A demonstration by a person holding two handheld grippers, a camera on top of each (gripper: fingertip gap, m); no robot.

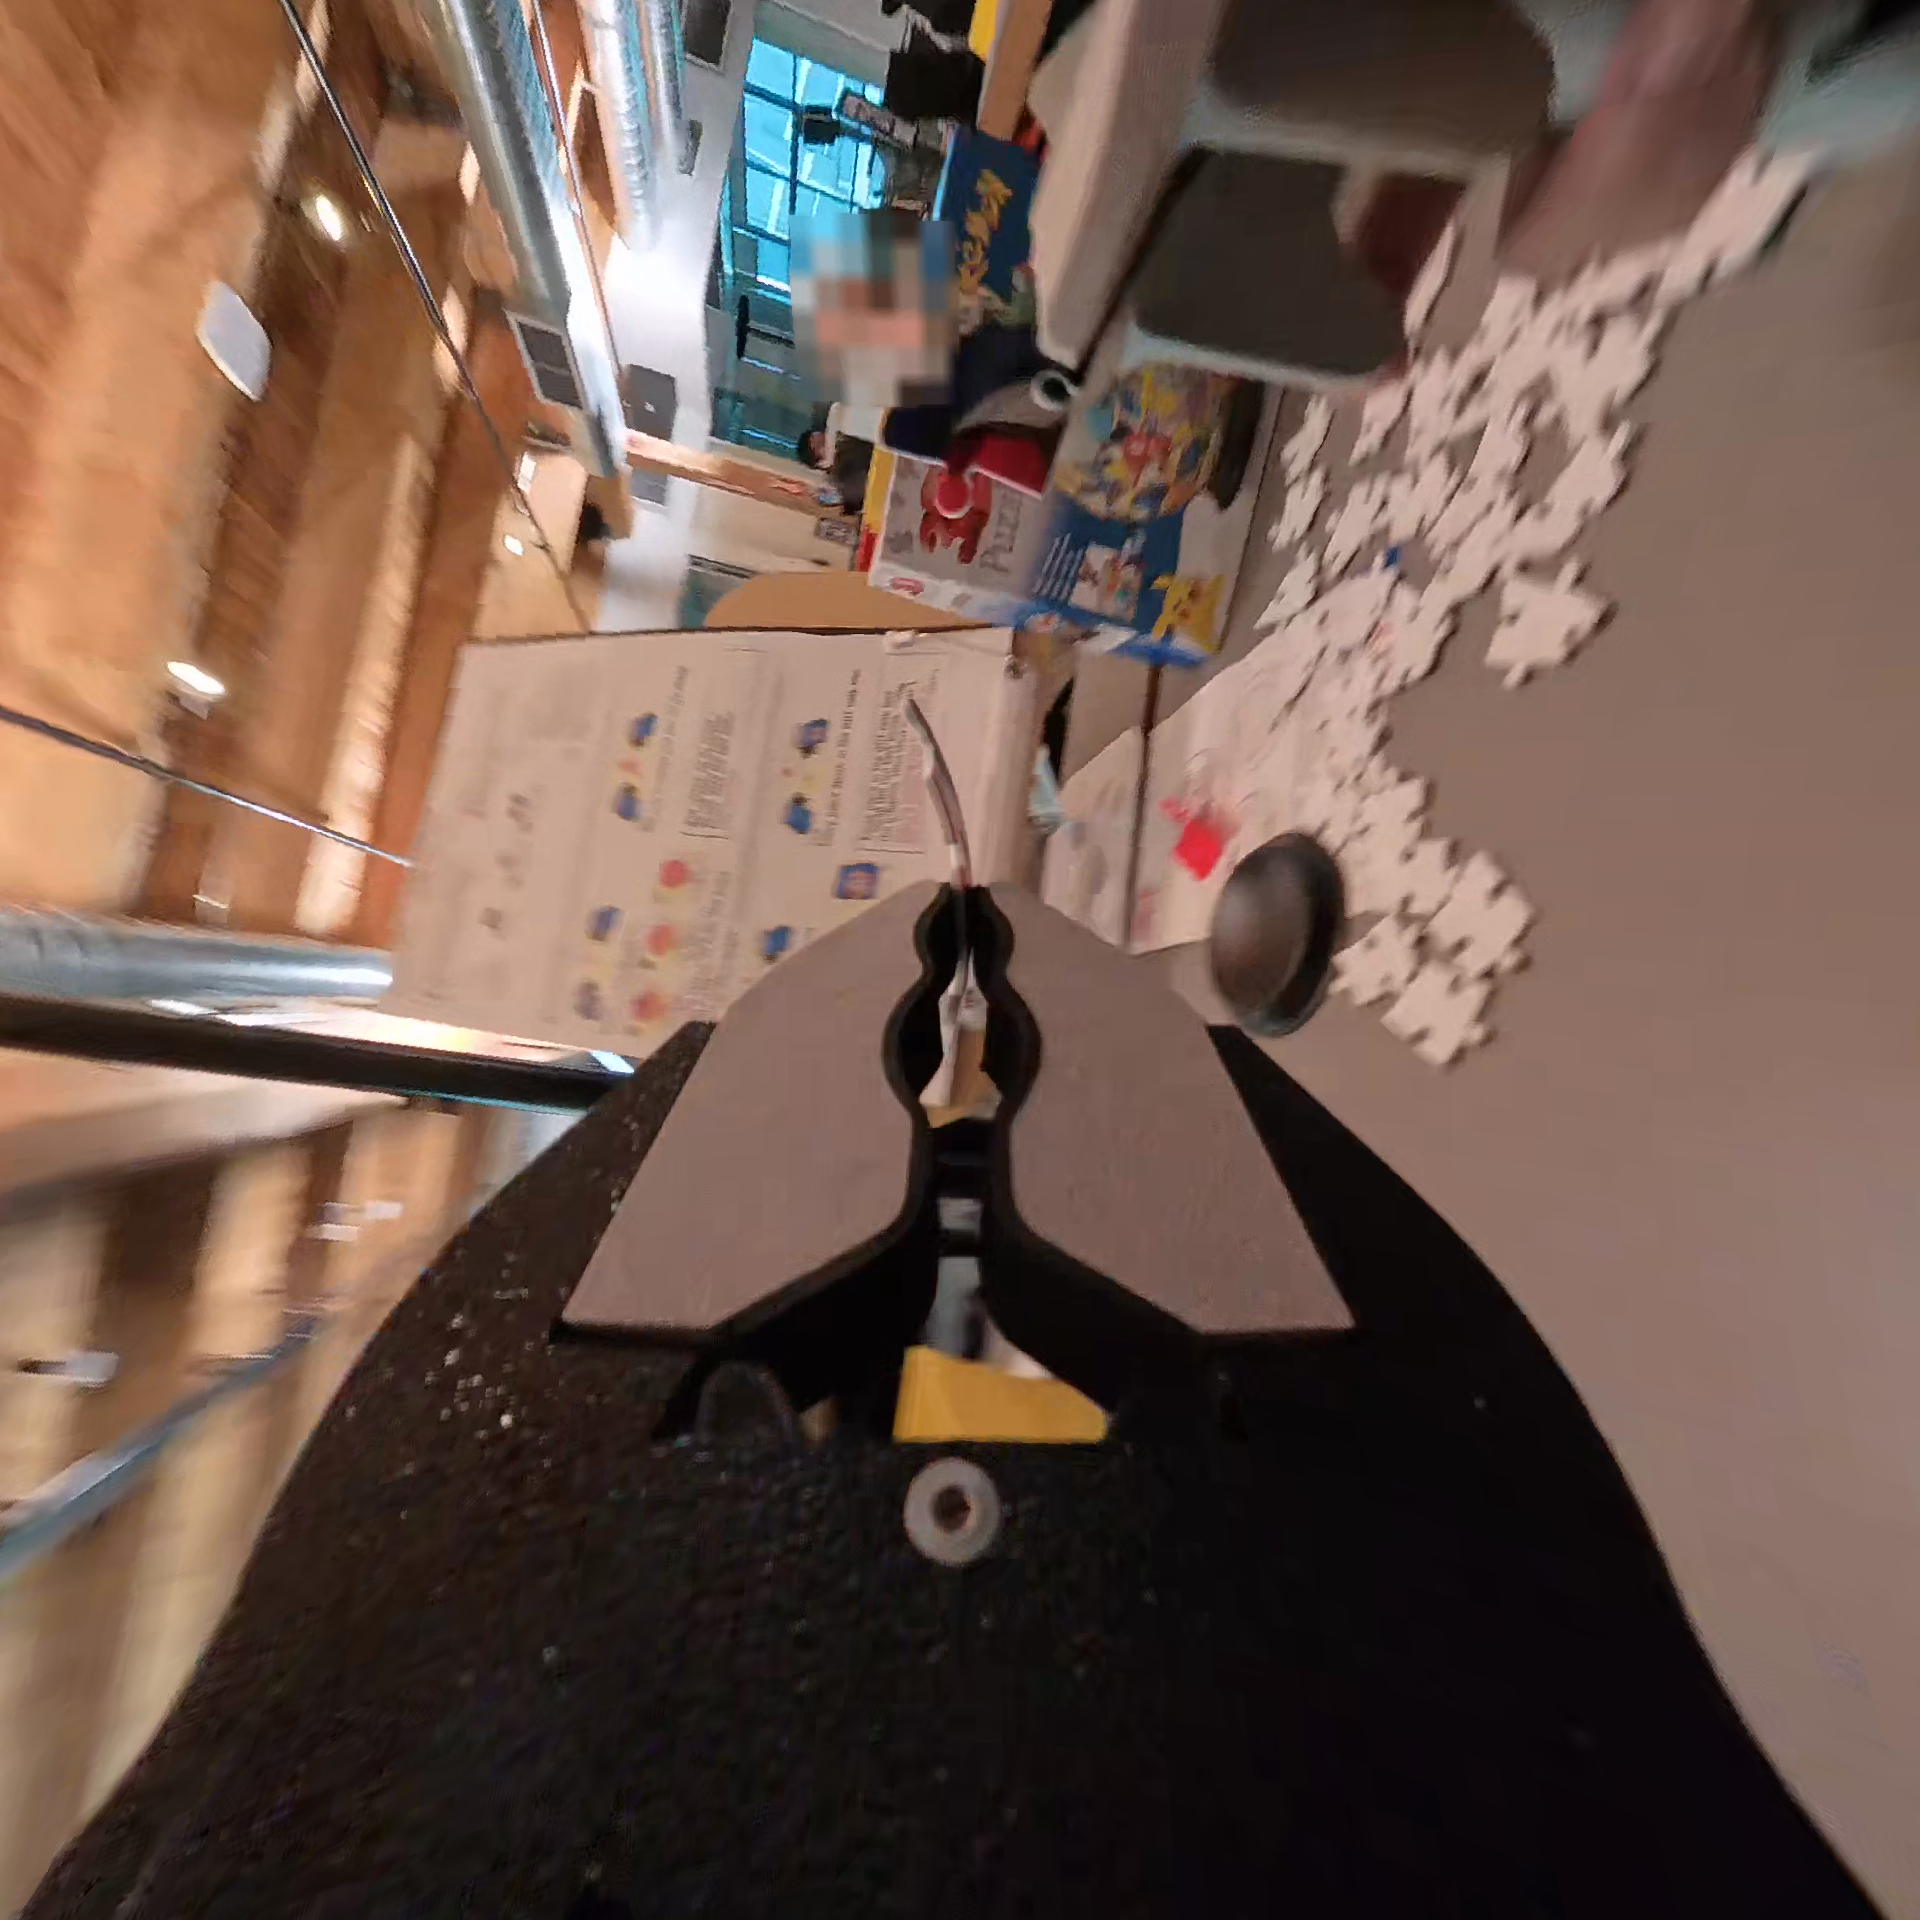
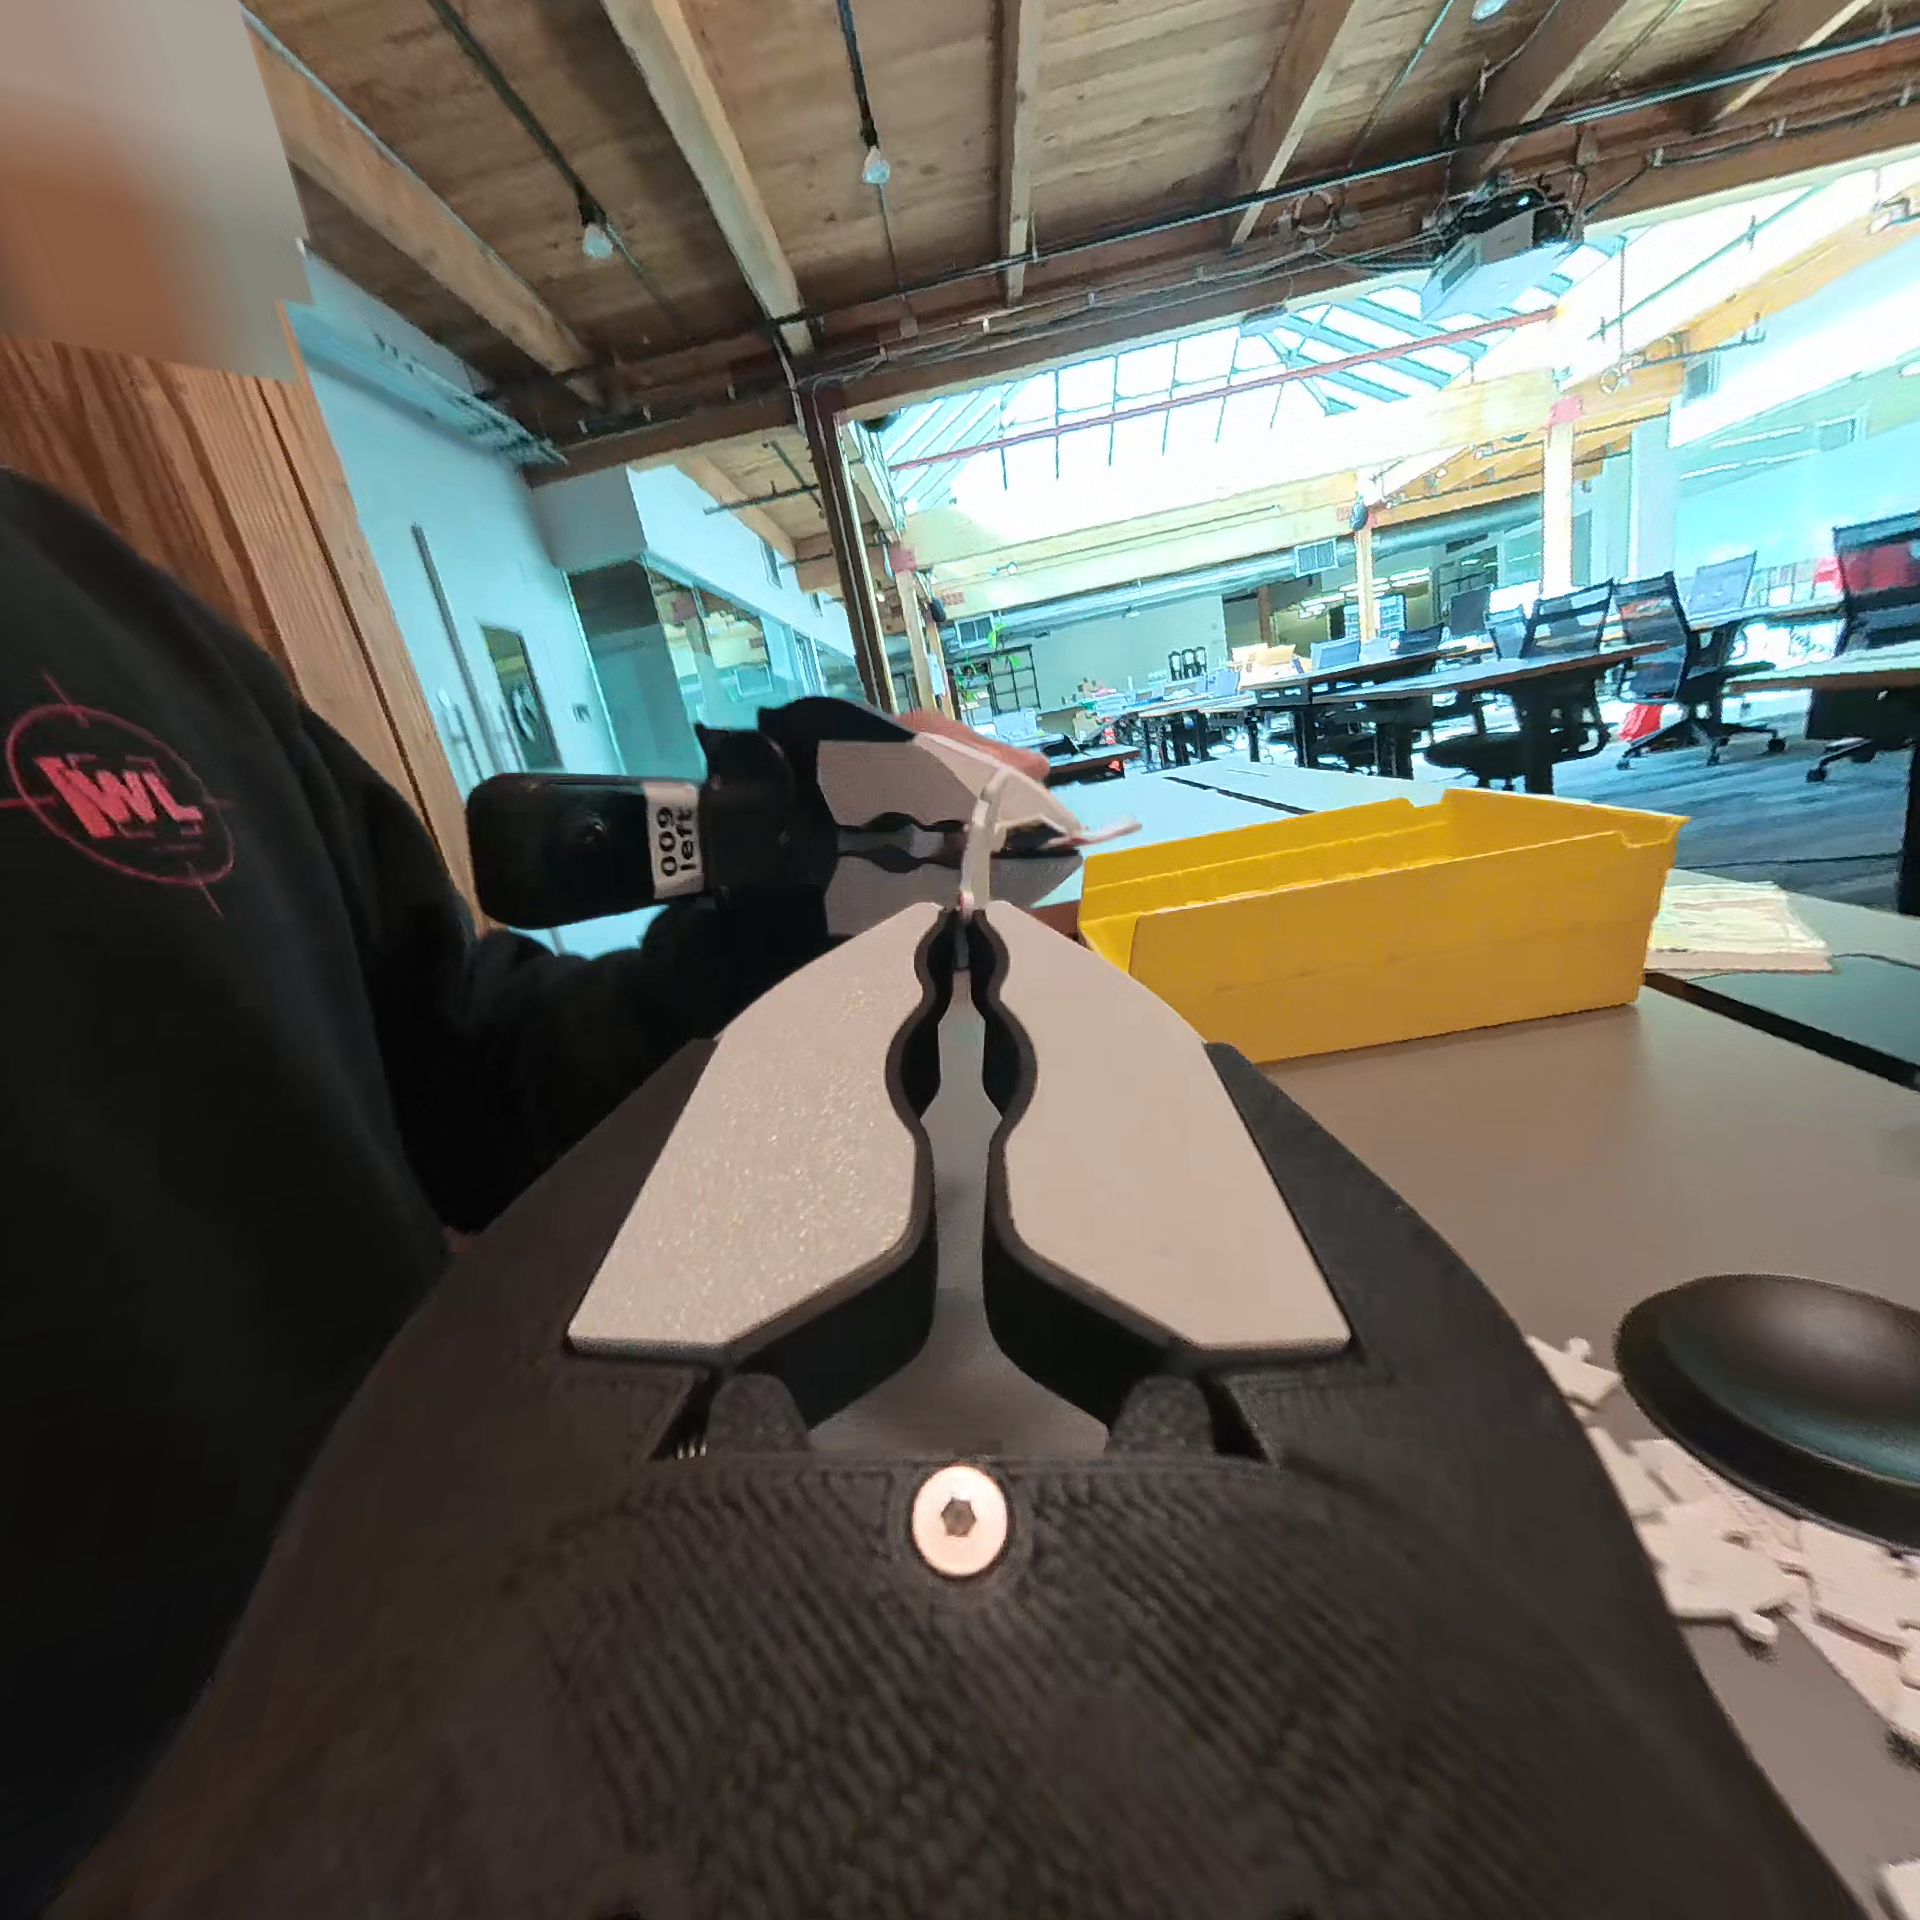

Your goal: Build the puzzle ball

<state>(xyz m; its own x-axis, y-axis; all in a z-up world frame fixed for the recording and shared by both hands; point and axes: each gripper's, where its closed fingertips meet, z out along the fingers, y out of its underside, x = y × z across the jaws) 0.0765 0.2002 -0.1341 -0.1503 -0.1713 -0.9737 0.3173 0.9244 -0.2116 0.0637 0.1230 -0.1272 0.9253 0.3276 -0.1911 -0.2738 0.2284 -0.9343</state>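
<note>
Both grippers' jaws pinch curved puzzle pieces [image 2: 982, 831] — raised above the table [image 2: 1558, 1143].

Both the left gripper [image 1: 964, 914] and the right gripper [image 2: 961, 920] have grey wavy-edged fingers on grainy black bodies with a silver hex screw; the person wears a black sleeve [image 2: 208, 935] with a red emblem.

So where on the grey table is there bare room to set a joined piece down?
Bare grey table lies between the yellow plastic bin and the black round dish. Crowded: loose white puzzle pieces spread beside the dish. In the left wrist view, they run toward the colourful puzzle box.
</note>
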